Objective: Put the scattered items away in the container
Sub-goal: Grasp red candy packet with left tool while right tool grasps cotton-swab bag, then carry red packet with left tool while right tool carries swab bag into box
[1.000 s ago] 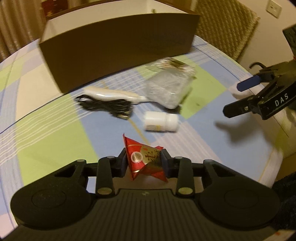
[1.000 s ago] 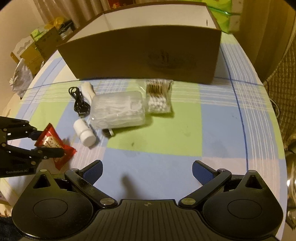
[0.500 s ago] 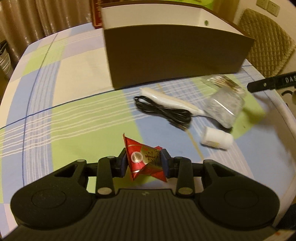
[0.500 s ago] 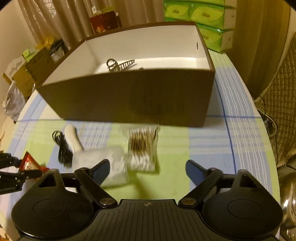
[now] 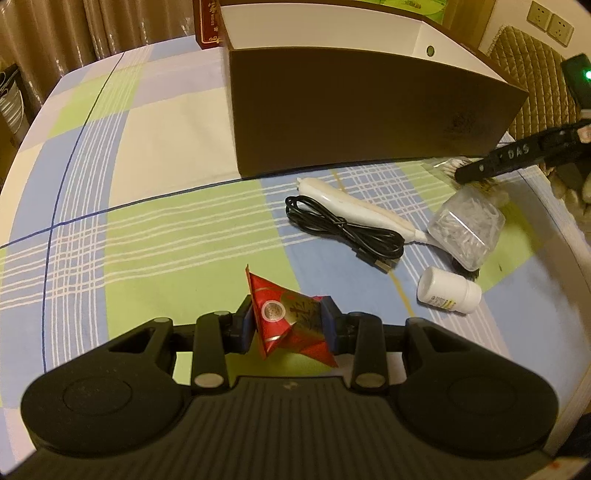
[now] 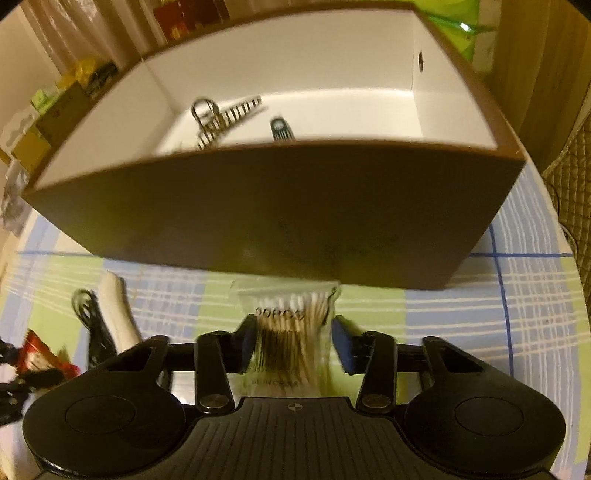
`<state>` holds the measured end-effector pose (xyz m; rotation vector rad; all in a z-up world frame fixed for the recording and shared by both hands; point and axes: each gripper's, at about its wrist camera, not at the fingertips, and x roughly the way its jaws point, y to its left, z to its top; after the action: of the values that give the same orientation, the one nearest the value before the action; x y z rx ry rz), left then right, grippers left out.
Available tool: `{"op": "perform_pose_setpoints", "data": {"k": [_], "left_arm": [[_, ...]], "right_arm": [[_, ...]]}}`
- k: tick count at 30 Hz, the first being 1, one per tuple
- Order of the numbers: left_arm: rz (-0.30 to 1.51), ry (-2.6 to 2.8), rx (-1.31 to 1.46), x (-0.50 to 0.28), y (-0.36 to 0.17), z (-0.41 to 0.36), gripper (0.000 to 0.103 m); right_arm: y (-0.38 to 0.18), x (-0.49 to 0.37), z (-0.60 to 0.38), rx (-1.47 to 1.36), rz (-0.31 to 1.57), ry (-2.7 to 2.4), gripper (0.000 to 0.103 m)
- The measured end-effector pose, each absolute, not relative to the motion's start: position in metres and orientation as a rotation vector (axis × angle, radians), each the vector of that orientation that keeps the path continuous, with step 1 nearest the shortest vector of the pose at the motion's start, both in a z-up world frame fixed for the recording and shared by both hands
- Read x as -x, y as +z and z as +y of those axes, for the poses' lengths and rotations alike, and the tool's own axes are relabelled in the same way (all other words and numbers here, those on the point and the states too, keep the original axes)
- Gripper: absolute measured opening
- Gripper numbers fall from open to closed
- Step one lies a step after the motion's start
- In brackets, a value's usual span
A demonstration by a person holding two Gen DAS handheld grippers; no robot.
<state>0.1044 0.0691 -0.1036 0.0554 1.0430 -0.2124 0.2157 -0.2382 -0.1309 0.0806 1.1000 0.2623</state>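
Checked tablecloth [image 5: 155, 122]; curtains [image 5: 122, 26]; quilted chair [image 5: 524, 62] (right); wall sockets [image 5: 550, 24].

The left gripper [image 5: 290, 325] points steeply down, both pads pressed against the sides of a red packet [image 5: 291, 321] between them; the right gripper [image 6: 295, 341] tilts down too, its jaws closing on a bag of cotton swabs [image 6: 291, 328] between its fingertips

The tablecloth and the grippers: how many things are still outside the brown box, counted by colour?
Red: 1, the snack packet, held in the left hand-held gripper
White: 2, the pill bottle and the pen-shaped tool
Black: 1, the cable
Clear: 2, the bag of cotton swabs, which the right hand-held gripper is closing on, and the plastic case
Total: 6
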Motion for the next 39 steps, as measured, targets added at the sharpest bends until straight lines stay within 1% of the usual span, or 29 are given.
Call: {"op": "perform_pose_setpoints", "data": {"k": [5, 8, 12, 17, 22, 27, 31, 36, 39], "left_arm": [[1.045, -0.210, -0.050, -0.106, -0.104, 0.069, 0.031], [1.043, -0.209, -0.057, -0.106, -0.105, 0.068, 0.031], [1.038, -0.205, -0.067, -0.104, -0.104, 0.065, 0.031], [1.034, -0.210, -0.078, -0.100, -0.102, 0.061, 0.030], [1.027, -0.233, -0.073, -0.094, -0.094, 0.058, 0.026], [1.014, -0.245, -0.072, -0.085, -0.086, 0.055, 0.022], [1.010, -0.254, -0.086, -0.080, -0.080, 0.052, 0.022], [1.046, -0.271, -0.036, -0.077, -0.090, 0.054, 0.023], [1.051, -0.269, -0.054, -0.075, -0.097, 0.050, 0.023]], "right_arm": [[-0.130, -0.205, -0.235, 0.051, 1.094, 0.267, 0.028], [-0.130, -0.193, -0.240, 0.084, 1.092, 0.263, 0.023], [-0.129, -0.170, -0.249, 0.098, 1.089, 0.254, 0.021], [-0.126, -0.141, -0.259, 0.090, 1.103, 0.251, 0.019], [-0.118, -0.114, -0.267, 0.044, 1.124, 0.258, 0.018], [-0.104, -0.098, -0.267, 0.001, 1.104, 0.278, 0.018], [-0.093, -0.095, -0.257, 0.008, 1.079, 0.297, 0.018], [-0.098, -0.095, -0.249, 0.010, 1.079, 0.298, 0.018], [-0.100, -0.091, -0.249, 0.002, 1.084, 0.300, 0.018]]}}
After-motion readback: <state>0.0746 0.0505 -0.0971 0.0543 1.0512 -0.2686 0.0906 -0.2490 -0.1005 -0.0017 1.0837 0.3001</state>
